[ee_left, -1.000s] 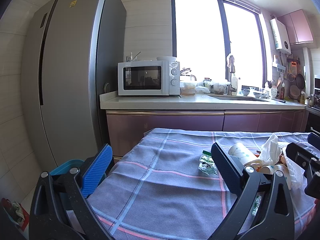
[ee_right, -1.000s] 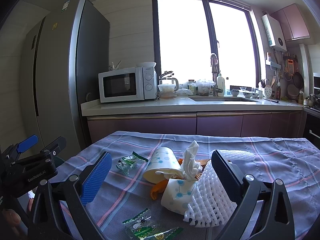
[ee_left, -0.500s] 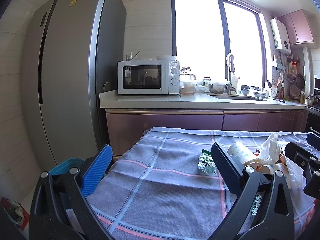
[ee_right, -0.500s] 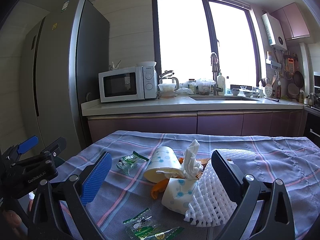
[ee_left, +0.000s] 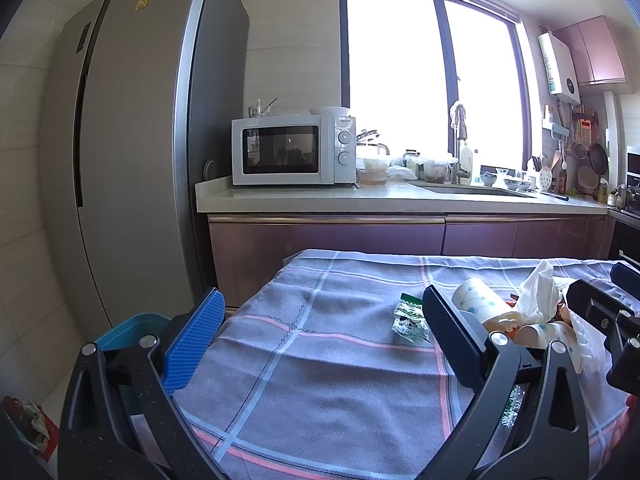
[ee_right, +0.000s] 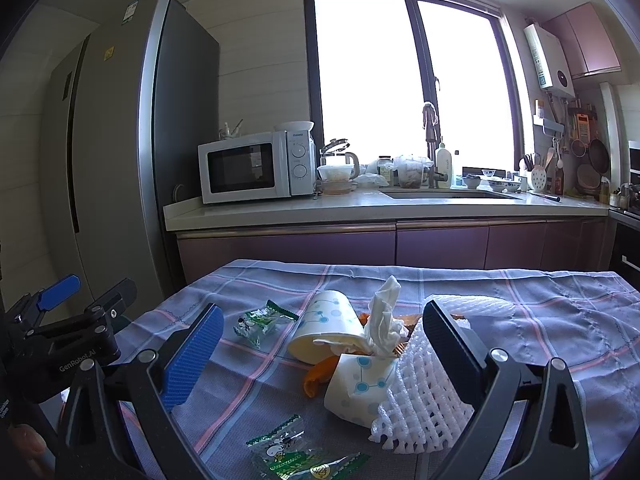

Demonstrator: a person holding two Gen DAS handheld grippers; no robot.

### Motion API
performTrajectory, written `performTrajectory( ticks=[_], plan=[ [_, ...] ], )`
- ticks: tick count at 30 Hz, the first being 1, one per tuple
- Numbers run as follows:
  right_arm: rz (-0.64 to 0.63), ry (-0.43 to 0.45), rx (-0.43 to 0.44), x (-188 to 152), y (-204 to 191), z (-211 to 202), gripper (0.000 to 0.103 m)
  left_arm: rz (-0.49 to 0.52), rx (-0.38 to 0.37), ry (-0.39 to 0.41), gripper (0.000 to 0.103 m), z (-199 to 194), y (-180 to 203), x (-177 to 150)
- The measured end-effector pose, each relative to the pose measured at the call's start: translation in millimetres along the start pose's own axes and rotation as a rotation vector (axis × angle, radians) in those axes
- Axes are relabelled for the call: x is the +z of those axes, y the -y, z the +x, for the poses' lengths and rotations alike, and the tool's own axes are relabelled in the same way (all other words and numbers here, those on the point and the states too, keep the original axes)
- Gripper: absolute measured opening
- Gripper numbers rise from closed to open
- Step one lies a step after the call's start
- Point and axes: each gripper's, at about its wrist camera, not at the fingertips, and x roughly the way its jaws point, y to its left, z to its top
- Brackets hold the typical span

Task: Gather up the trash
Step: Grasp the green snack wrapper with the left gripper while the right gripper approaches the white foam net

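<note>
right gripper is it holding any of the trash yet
No, the right gripper is open, its fingers spread either side of the paper cups and white foam net lying on the table.

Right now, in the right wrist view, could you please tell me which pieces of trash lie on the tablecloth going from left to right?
Green wrapper → lying paper cup → tissue → white foam net. The second cup and the orange peel overlap these, so I leave them out.
</note>
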Motion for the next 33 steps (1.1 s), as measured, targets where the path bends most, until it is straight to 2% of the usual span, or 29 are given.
performTrajectory(
  ticks=[5,10,13,18,24,28,31,33],
  plan=[
    [0.001,-0.006,-0.018,-2,9,-1,0.096,0.022,-0.043,-0.031,0.097,5,6,-5],
    [0.037,-0.052,-0.065,-10,37,1,0.096,0.061,-0.150,-0.096,0.097,14,21,-12],
    [0.061,-0.090,-0.088,-17,53,3,0.096,0.092,-0.256,-0.152,0.097,19,37,-18],
    [0.136,-0.170,-0.071,-30,77,9,0.096,0.157,-0.469,-0.258,0.097,28,68,-36],
    [0.203,-0.247,0.009,-43,91,19,0.095,0.196,-0.619,-0.371,0.097,40,98,-59],
    [0.259,-0.288,0.054,-52,98,25,0.087,0.203,-0.667,-0.442,0.081,49,113,-72],
    [0.289,-0.297,0.076,-55,102,26,0.075,0.180,-0.709,-0.514,0.068,59,117,-80],
    [0.295,-0.297,0.086,-56,103,25,0.065,0.175,-0.713,-0.519,0.062,63,116,-81]
  ],
)
